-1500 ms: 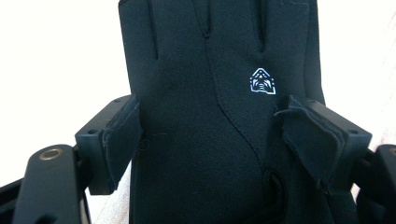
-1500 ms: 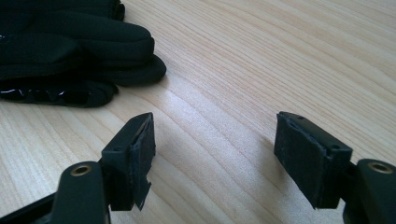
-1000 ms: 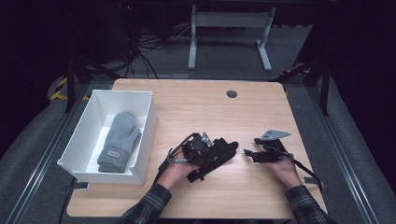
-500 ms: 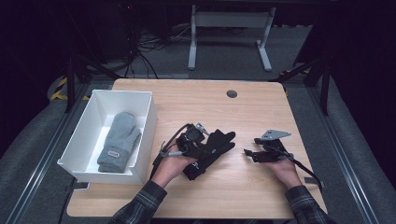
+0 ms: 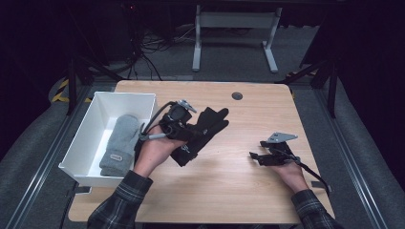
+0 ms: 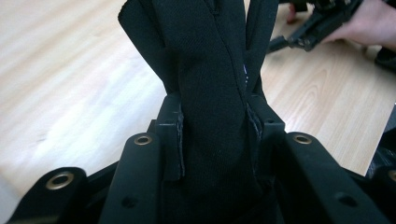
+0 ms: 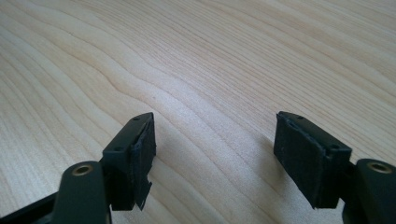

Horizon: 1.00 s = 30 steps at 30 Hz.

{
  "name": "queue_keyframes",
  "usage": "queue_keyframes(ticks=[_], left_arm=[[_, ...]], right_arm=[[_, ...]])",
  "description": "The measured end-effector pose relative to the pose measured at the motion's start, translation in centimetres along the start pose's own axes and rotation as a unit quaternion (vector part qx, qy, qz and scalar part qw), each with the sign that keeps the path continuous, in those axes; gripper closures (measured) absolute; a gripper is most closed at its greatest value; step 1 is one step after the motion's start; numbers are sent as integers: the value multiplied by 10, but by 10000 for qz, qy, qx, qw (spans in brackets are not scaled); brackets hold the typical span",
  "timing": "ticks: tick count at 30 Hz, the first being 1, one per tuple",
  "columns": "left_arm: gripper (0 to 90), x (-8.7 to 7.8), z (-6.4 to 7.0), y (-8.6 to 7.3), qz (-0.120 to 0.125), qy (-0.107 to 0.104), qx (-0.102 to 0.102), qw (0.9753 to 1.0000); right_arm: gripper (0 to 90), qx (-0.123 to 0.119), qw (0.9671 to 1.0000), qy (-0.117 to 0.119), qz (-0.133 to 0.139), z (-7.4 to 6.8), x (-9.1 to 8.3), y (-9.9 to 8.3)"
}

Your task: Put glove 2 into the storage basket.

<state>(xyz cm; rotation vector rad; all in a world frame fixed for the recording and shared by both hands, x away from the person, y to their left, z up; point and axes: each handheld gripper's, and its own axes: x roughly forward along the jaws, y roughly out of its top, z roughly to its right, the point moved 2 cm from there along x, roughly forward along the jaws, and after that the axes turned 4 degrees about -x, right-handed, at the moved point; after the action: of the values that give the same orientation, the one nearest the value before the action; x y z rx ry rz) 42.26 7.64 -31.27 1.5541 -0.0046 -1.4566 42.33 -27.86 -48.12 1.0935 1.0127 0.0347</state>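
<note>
- The left claw (image 5: 187, 132) is clamped tight on a black glove (image 6: 212, 93); in the left gripper view both pads press the cloth, which bunches between them.
- In the high view the glove (image 5: 206, 128) hangs from that claw just above the table (image 5: 229, 191), near the left edge, fingers fanned toward the far side.
- Just left stands a white bin (image 5: 95, 138) at the table's left edge, with 1 grey mitten (image 5: 119, 143) lying inside.
- My judgement: the glove goes in beside the mitten. Keep the grip firm, lift so the trailing cuff clears the bin's near wall, release only over the bare floor.
- The right claw (image 5: 258, 158) rests wide open and empty near the right edge.
</note>
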Motion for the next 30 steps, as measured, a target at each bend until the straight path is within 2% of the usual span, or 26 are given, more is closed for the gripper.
queue_keyframes(ticks=[7, 10, 13, 14, 16, 22, 25, 26, 27, 28, 30], left_arm=[[643, -42, -31, -2, 157, 328, -278, 9990], [643, -61, -50, -11, 256, 535, -497, 9970], [643, -71, -65, -21, 318, 670, -708, 9947], [643, -71, -65, -21, 318, 670, -708, 9947], [643, -77, -77, -31, 311, 816, -859, 9925], [642, -85, -102, -57, 347, 974, -1211, 9872], [641, -86, -117, -74, 311, 1128, -1455, 9824], [641, -86, -117, -74, 311, 1128, -1455, 9824], [641, -86, -124, -83, 289, 1250, -1582, 9790], [641, -86, -124, -83, 289, 1250, -1582, 9790], [641, -84, -133, -92, 236, 1331, -1721, 9758]], right_arm=[[301, 0, 10000, 5, -3, 0, 0, 0], [301, 3, 10000, 4, -3, 0, 0, 0], [302, 10, 10000, -3, -3, 0, 0, 0], [302, 10, 10000, -3, -3, 0, 0, 0], [302, 10, 10000, -4, -4, 0, 0, 0], [302, 11, 10000, -4, -3, 0, 0, 0], [302, 14, 10000, -7, -4, 0, 0, 0], [302, 13, 10000, -7, -3, 0, 0, 0], [302, 15, 10000, -10, -3, 0, 0, 0], [302, 15, 10000, -10, -3, 0, 0, 0], [303, 22, 10000, -15, -3, 1, 0, 0]])
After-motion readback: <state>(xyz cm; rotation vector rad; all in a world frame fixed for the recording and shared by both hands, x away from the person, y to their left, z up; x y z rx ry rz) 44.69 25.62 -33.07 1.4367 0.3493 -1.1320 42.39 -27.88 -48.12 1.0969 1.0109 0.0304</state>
